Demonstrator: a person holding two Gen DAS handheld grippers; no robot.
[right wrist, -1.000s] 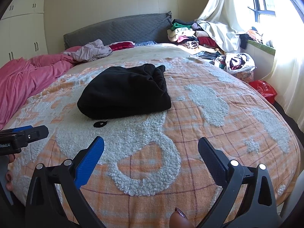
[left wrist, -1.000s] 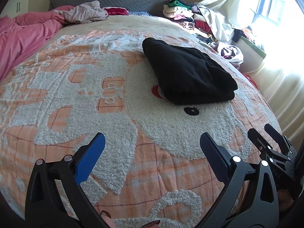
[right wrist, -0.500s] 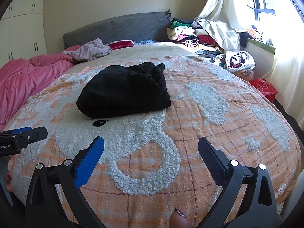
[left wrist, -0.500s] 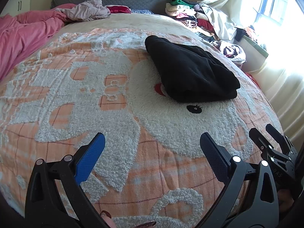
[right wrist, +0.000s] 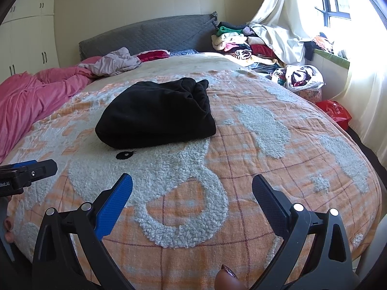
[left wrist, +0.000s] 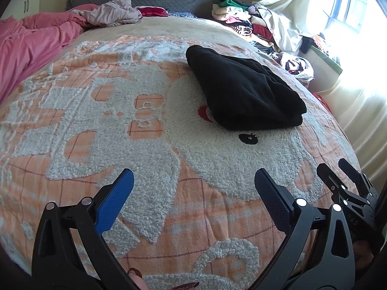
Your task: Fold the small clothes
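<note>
Garment folded, inner layers hidden.

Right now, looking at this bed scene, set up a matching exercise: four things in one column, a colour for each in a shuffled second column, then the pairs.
Things:
1. folded garment
2. headboard
3. plastic bag
4. crumpled duvet

Colours:
A. grey
B. pink
C. black
D. red

Pairs: 1-C, 2-A, 3-D, 4-B

One folded black fleece garment lies on one orange plaid blanket with fluffy white patches. Two black grippers: left, right. One rumpled pink duvet, one red plastic bag.
</note>
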